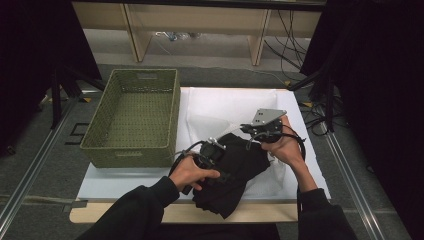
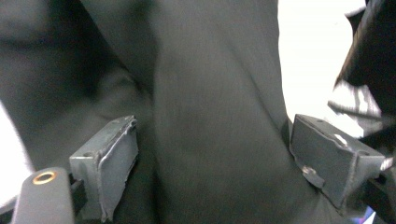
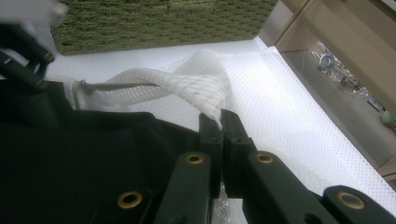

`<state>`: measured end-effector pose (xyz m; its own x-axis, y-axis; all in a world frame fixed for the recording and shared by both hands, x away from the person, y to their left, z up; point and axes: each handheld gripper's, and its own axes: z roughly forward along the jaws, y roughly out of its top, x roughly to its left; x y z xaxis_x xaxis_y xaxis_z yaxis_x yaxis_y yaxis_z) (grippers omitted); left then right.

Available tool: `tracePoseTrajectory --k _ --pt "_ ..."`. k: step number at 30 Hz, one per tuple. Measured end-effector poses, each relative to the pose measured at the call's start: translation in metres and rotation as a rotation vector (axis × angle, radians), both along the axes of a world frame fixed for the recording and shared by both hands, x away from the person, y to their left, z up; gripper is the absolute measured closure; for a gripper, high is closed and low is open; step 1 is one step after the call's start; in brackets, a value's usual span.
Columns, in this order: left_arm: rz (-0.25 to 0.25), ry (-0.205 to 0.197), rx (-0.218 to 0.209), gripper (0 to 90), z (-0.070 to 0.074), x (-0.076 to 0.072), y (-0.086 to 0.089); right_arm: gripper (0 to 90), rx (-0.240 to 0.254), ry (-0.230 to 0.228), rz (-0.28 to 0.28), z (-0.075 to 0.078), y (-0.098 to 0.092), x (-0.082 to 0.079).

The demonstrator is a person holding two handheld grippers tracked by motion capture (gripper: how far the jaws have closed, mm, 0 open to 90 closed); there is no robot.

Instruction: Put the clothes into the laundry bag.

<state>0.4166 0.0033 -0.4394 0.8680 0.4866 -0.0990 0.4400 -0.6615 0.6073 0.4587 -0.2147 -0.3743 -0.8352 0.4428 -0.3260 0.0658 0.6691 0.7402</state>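
A: We start with the biggest landmark, the green woven basket (image 1: 132,117) at the left of the desk (image 1: 120,182). Just to its right, toward the near edge, lies the black garment (image 1: 235,170), partly inside a white mesh laundry bag (image 1: 225,107) spread over the desk.

B: We judge the garment soft and limp, light enough, sure to sag and fold wherever we lift it. A bunched fold or a thick edge should give us more to bite on than a single flat layer.

A: And the mesh bag?

B: Thin, floppy, a bit slick, we think. Its rim is the place to hold, so the mouth stays open.

A: That is where our right gripper (image 3: 221,122) is: jaws closed tight on a gathered bit of the mesh, on the side of the garment farthest from the basket.

B: Our left gripper (image 2: 212,154), nearer the basket, sits low over the dark cloth with jaws wide apart. A ridge of fabric lies between the pads (image 2: 119,161), yet they do not squeeze it, so nothing is held there.
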Motion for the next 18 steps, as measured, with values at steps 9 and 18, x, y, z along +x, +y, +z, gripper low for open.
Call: tracePoseTrajectory --k 9,18 --pt "0.058 0.221 -0.040 14.4 -0.014 -0.019 -0.027 89.7 -0.004 0.003 0.000 -0.003 -0.001 -0.001" --pt "0.001 0.324 -0.171 72.9 -0.005 -0.011 -0.018 89.7 0.001 0.010 0.002 -0.004 -0.003 0.000"
